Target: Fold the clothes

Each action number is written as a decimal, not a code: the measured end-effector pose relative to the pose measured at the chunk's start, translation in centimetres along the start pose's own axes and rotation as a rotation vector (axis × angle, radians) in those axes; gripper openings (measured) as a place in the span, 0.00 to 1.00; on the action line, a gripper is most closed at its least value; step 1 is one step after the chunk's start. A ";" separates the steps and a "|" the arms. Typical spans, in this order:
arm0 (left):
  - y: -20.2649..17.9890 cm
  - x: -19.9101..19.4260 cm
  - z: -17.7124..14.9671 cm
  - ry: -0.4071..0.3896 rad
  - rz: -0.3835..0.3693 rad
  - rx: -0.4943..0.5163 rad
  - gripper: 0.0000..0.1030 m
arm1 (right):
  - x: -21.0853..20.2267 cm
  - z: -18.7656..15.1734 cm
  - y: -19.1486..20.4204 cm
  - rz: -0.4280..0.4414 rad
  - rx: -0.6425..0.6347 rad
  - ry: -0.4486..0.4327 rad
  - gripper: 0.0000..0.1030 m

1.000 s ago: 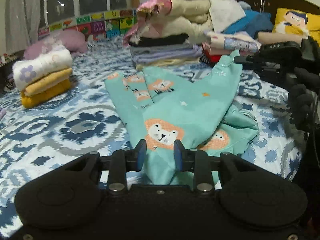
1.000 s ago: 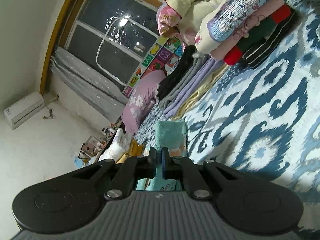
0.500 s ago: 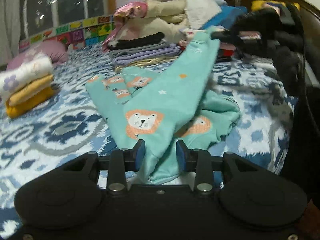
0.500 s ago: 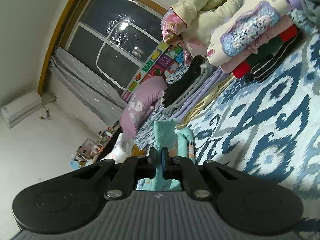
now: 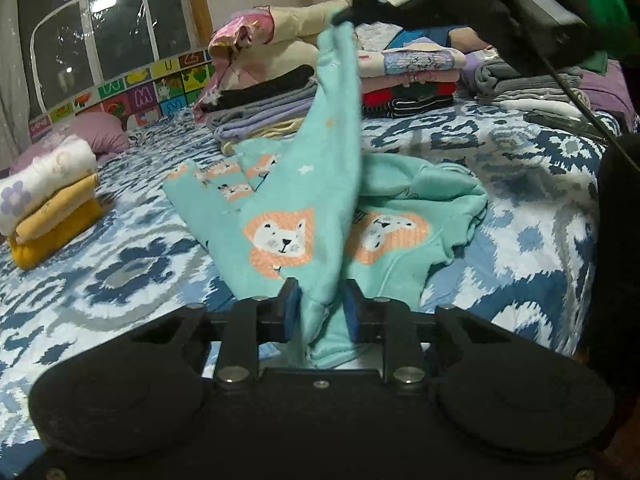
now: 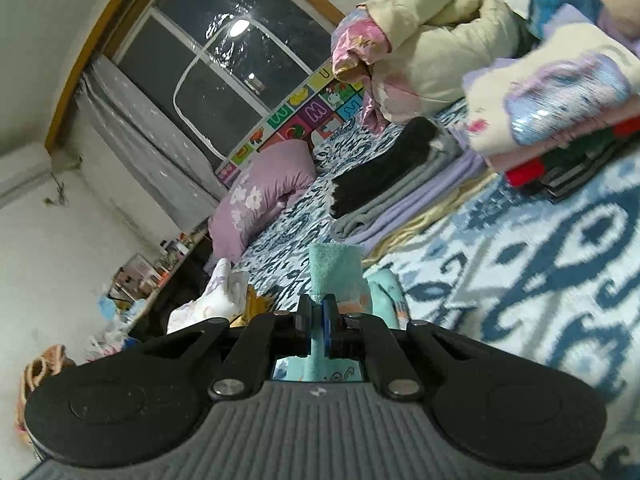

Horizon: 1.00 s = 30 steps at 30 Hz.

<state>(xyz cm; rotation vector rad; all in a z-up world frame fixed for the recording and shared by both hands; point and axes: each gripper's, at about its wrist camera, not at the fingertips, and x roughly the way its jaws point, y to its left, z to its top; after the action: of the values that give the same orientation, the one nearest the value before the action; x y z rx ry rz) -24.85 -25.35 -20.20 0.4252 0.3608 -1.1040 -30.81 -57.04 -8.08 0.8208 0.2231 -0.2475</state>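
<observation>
A teal garment (image 5: 304,184) with lion prints lies crumpled on the blue patterned bedspread (image 5: 120,280). One long part of it is pulled up taut toward the top of the left wrist view, where my right gripper (image 5: 340,20) grips its end. In the right wrist view my right gripper (image 6: 316,316) is shut on that teal cuff (image 6: 334,264). My left gripper (image 5: 320,308) is low at the near end of the same raised part. Its jaws are closing, and bunched teal fabric fills the gap and touches both pads.
Folded stacks stand on the bed: white and yellow (image 5: 48,200) at the left, black, grey and lilac (image 5: 264,112) behind the garment, a pink, red and black pile (image 5: 408,80), and grey items (image 5: 528,80) at the right. A pink pillow (image 5: 92,136) lies by the window.
The right gripper has risen with the teal end, pulling that part up and taut. The left gripper's jaws widened, then narrowed onto the fabric at the near end.
</observation>
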 end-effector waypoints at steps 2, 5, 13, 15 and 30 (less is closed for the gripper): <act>0.7 0.1 -0.1 0.003 -0.025 -0.047 0.16 | 1.4 0.3 1.2 -0.010 -0.019 0.015 0.07; 3.0 0.2 -0.2 0.005 -0.112 -0.213 0.14 | 3.7 0.6 3.1 -0.031 -0.059 0.042 0.07; 6.3 0.9 -1.1 0.014 -0.269 -0.509 0.13 | 10.9 0.0 7.1 -0.101 -0.188 0.157 0.07; 6.9 1.0 -1.3 0.014 -0.296 -0.554 0.13 | 12.7 -0.5 7.8 -0.111 -0.214 0.189 0.07; 8.5 1.0 -2.0 0.021 -0.386 -0.670 0.13 | 23.3 -5.8 10.0 -0.164 -0.395 0.417 0.07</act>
<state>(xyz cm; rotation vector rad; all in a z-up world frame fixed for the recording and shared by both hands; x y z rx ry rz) -16.86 -21.89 -21.20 -0.2387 0.8213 -1.2713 -6.26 -49.22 -11.74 0.4526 0.7097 -0.1753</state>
